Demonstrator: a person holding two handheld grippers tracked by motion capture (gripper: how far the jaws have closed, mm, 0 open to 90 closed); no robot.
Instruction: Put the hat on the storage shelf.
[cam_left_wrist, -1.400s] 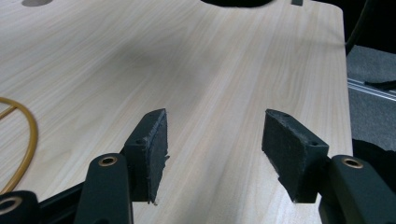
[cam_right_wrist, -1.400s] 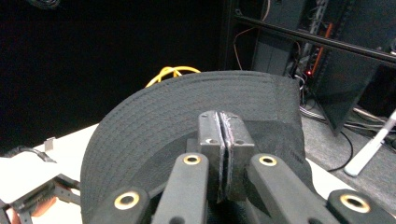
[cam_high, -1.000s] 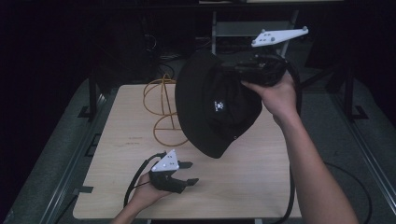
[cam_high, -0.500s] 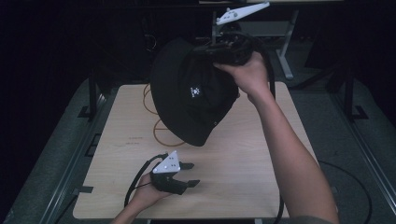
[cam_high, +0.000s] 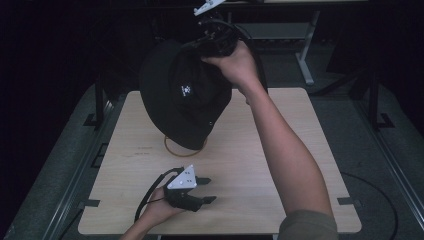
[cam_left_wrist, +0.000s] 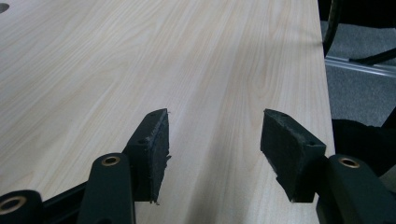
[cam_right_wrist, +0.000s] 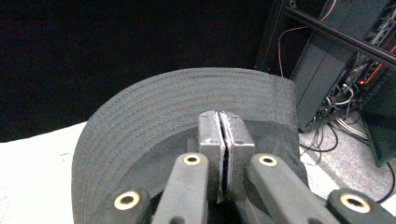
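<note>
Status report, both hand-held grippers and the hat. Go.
Right hand-held gripper shut on black hat, hat hanging above the table. Left hand-held gripper open, low over bare wood, holding nothing. Orange cable loop lies under the hat.

**Where the three cameras look**

The high view looks forward and down from the person's side, taking in the whole pale wood-grain desk (cam_high: 280, 150). The left gripper view sits low and close over that same desk (cam_left_wrist: 140, 60), facing along its boards toward the edge at 2 o'clock. The right gripper view rides up by the black stitched fabric hat (cam_right_wrist: 187, 107), very near its brim; the high view shares this hat (cam_high: 182, 100) at 12 o'clock.
</note>
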